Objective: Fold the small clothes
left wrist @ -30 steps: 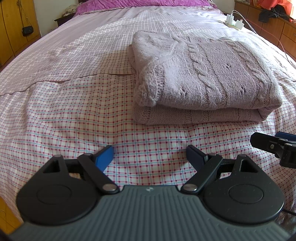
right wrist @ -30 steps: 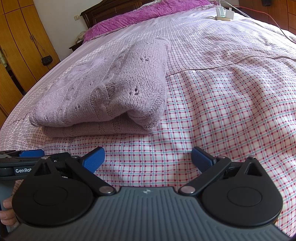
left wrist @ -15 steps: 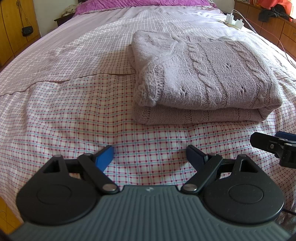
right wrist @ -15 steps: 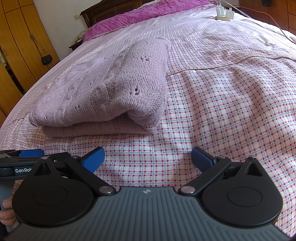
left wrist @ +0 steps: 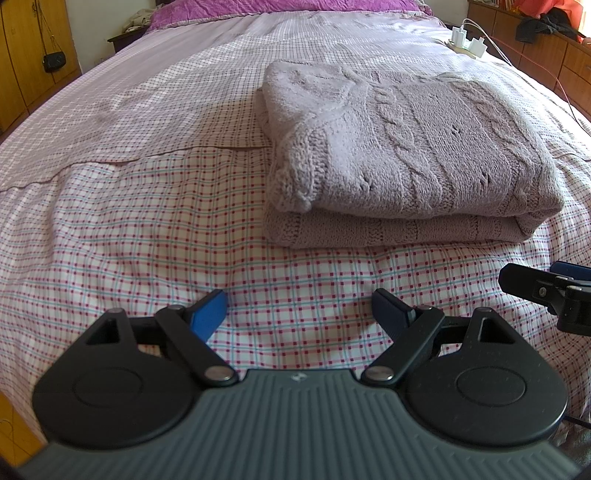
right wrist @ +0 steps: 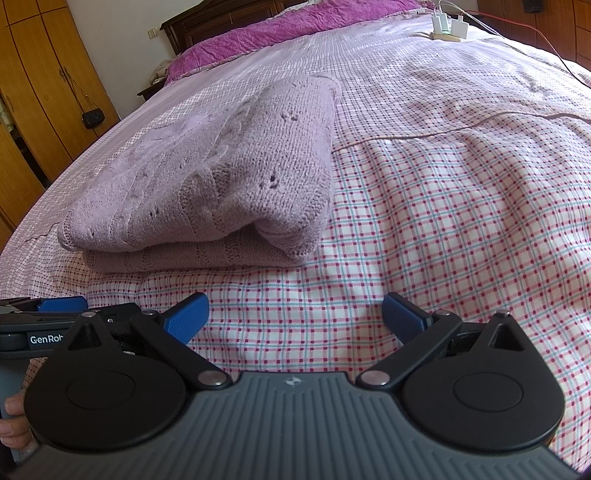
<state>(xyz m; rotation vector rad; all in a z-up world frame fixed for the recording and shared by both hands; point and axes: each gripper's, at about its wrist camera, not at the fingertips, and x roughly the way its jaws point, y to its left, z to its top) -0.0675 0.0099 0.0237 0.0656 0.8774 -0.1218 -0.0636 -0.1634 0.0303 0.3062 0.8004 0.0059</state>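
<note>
A lilac cable-knit sweater (left wrist: 402, 147) lies folded in a thick rectangle on the checked bedsheet (left wrist: 147, 229); the right wrist view shows the sweater (right wrist: 221, 184) from its right end. My left gripper (left wrist: 299, 310) hovers open over bare sheet, short of the sweater's near edge, with nothing between its blue pads. My right gripper (right wrist: 295, 314) is likewise open and empty, in front of the sweater's right corner. The right gripper's finger (left wrist: 546, 288) pokes in at the right edge of the left wrist view. Part of the left gripper (right wrist: 44, 325) shows at the left of the right wrist view.
A purple quilt (right wrist: 295, 26) lies at the head of the bed. White chargers with cables (left wrist: 467, 42) rest on the far right of the bed. Wooden wardrobes (right wrist: 40, 92) stand on the left and a dresser with clothes (left wrist: 546, 33) on the right. A person's fingers (right wrist: 11, 417) hold the left gripper's handle.
</note>
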